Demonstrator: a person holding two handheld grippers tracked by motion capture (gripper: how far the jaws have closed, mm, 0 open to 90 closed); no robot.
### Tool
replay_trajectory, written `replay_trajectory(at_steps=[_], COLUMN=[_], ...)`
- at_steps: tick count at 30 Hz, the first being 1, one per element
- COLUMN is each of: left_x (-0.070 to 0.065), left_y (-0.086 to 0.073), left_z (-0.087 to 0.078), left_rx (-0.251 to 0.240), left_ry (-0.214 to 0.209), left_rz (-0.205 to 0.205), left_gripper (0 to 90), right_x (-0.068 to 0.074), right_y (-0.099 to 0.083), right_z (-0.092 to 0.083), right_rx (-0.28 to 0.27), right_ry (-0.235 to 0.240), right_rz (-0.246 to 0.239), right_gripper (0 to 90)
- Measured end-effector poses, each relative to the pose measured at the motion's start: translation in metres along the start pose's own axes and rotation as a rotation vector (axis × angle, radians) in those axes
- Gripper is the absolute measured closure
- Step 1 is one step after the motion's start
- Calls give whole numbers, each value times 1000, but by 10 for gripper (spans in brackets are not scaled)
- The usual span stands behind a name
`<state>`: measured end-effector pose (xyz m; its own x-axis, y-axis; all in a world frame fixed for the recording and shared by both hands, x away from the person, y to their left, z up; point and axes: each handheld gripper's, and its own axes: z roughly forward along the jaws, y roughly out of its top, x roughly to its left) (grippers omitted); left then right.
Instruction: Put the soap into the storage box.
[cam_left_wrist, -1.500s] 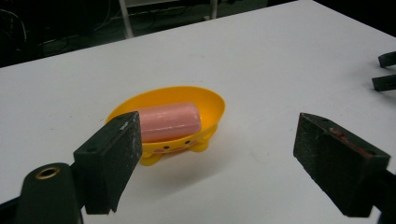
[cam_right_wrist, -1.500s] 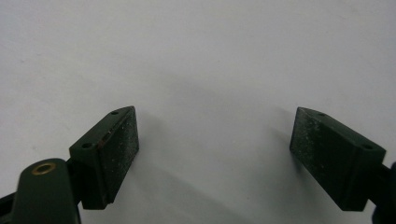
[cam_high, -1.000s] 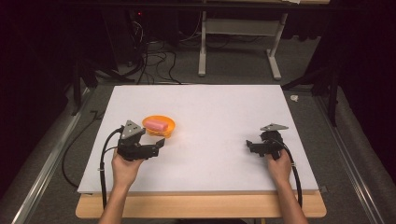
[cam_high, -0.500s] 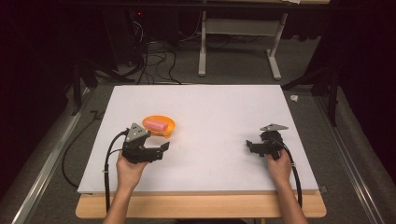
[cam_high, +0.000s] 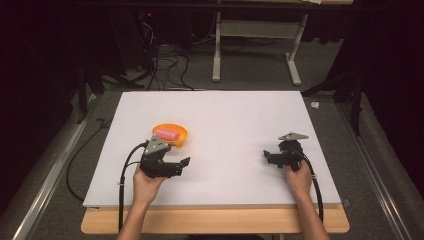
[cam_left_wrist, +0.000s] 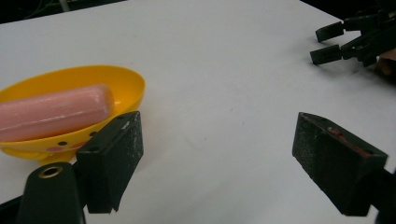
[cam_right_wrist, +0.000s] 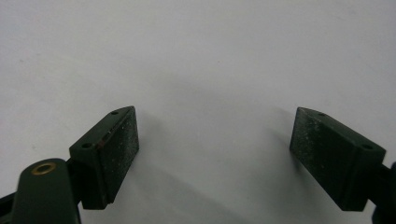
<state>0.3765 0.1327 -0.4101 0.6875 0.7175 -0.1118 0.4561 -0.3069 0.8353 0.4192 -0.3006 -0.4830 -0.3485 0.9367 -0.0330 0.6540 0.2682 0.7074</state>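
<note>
While the right gripper (cam_high: 270, 156) waits open and empty well off to the right, the left gripper (cam_high: 181, 165), jaws spread wide, sits just near of the shallow orange plastic dish (cam_high: 180, 140) cradling the pink oblong soap bar (cam_high: 167, 133), long axis running left-right.

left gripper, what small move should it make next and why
Probably swing the left gripper toward the pink bar in the yellow bowl. Its jaws are open and empty, and the bowl sits beside the left jaw rather than between them. The right gripper rests apart, open.
</note>
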Motion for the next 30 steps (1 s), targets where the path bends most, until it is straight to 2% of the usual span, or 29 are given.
replay_trajectory(at_steps=[7, 14, 22, 23, 25, 28, 30], left_x=[-6, -9, -12, -11, -11, -11, -12], left_y=[-2, -5, -8, -9, -11, -14, -15], left_z=[10, 23, 36, 38, 42, 47, 51], left_rx=[27, 43, 58, 64, 68, 71, 78], left_ry=[-20, -47, -61, -52, -47, -69, -68], left_rz=[17, 5, 10, 22, 17, 9, 10], left_gripper=[172, 173, 178, 179, 185, 189, 191], right_x=[0, 0, -1, -1, -1, -1, -1], right_y=[0, 0, 0, 0, 0, 0, 0], right_z=[0, 0, 0, 0, 0, 0, 0], right_rx=[0, 0, 0, 0, 0, 0, 0], right_ry=[0, 1, 3, 4, 4, 3, 4], right_rz=[0, 1, 3, 4, 3, 4, 4], right_gripper=[162, 162, 162, 162, 162, 162, 162])
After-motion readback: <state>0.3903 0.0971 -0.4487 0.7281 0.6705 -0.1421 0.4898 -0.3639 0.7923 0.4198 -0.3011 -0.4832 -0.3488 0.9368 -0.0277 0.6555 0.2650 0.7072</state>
